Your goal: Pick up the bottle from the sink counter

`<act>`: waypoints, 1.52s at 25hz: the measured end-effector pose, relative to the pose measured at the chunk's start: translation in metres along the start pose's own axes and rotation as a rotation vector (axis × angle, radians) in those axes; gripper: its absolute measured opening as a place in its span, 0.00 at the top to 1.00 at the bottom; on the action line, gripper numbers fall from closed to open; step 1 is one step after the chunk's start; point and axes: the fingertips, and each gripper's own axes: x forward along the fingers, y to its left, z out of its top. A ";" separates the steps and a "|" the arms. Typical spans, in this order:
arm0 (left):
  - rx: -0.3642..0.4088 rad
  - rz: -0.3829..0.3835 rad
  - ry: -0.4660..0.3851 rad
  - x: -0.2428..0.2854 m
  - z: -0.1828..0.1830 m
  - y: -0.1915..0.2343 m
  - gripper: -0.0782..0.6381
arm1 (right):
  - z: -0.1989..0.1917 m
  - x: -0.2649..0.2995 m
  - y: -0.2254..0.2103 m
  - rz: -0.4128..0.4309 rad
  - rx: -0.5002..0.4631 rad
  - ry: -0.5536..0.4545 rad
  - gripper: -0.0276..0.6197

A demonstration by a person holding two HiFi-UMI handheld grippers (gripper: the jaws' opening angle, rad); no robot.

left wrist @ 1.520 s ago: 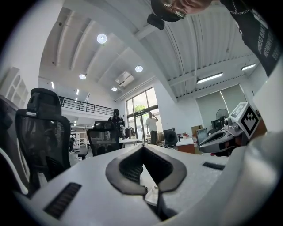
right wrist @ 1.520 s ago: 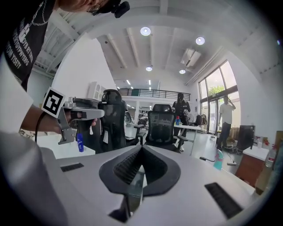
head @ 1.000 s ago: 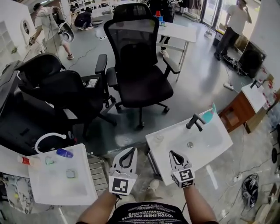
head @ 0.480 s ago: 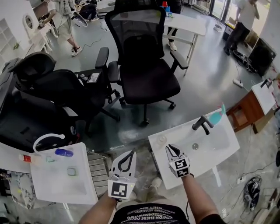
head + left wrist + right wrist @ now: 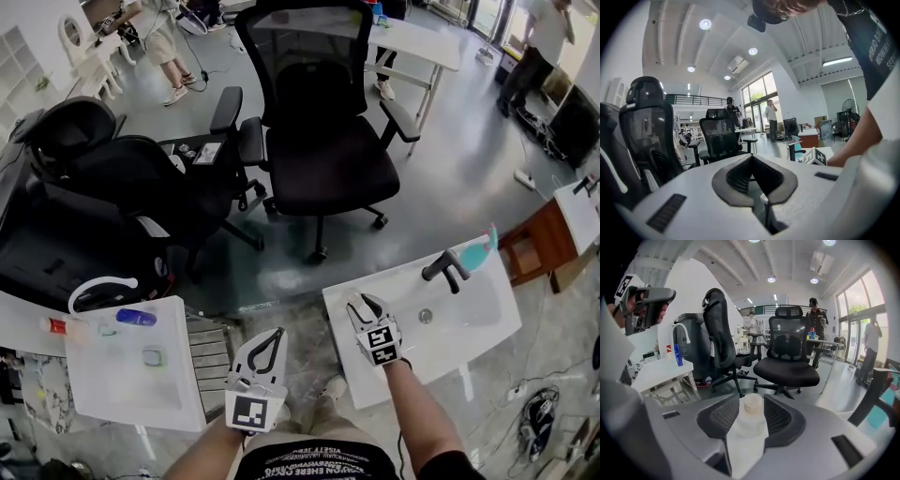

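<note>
Two just-opened jaws of the right gripper (image 5: 752,398) flank the bottle (image 5: 751,425)

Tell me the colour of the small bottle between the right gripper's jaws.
Translucent white bottle, pale cream cap; the right gripper view shows it best.

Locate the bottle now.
The bottle stands between the right gripper's jaws, which have just been opening, at the sink counter's left end in the head view.

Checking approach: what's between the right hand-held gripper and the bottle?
Nothing: right gripper view shows the bottle inside the right hand-held gripper, whose jaws have just been opening.
</note>
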 end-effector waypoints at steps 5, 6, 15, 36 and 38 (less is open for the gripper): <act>-0.012 0.014 0.028 -0.005 -0.010 0.004 0.89 | -0.004 0.015 -0.002 -0.001 -0.001 0.005 0.72; -0.003 0.015 0.034 -0.006 -0.012 0.005 0.89 | -0.005 0.017 -0.003 -0.002 -0.006 0.009 0.72; -0.019 0.027 0.057 -0.010 -0.019 0.010 0.89 | -0.007 0.021 -0.002 -0.035 -0.013 -0.001 0.76; 0.015 0.002 0.033 -0.018 -0.010 0.006 0.89 | 0.002 -0.003 0.009 0.006 0.007 0.014 0.76; 0.012 0.001 0.023 -0.018 -0.007 0.006 0.89 | 0.008 -0.009 0.010 0.008 0.005 0.009 0.76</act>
